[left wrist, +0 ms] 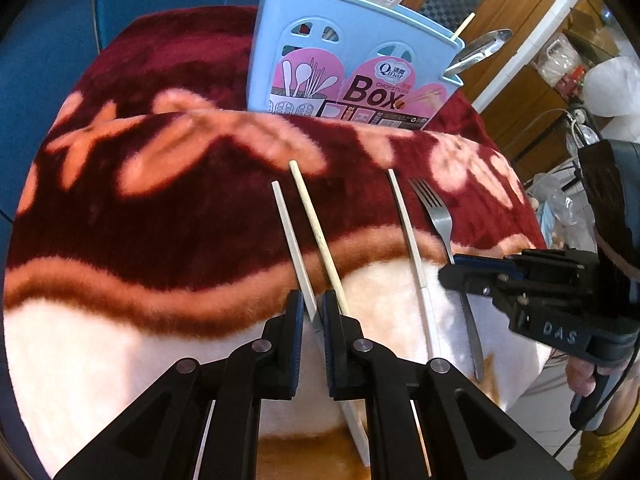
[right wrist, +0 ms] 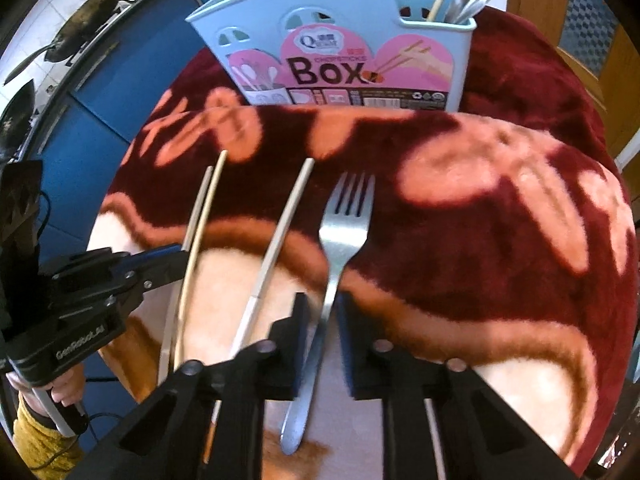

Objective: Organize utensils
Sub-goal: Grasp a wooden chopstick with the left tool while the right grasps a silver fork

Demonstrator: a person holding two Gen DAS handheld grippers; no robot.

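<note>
While both jaws gape narrowly, each straddles cutlery: white knife (left wrist: 298, 258), fork (right wrist: 340, 248).

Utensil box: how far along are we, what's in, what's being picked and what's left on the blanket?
Done: the blue box already holds forks, a chopstick and spoons. In hand: the left gripper straddles a white chopstick, the right gripper straddles the metal fork; neither looks clamped or lifted. Left: the wooden chopstick and second white chopstick on the blanket.
</note>
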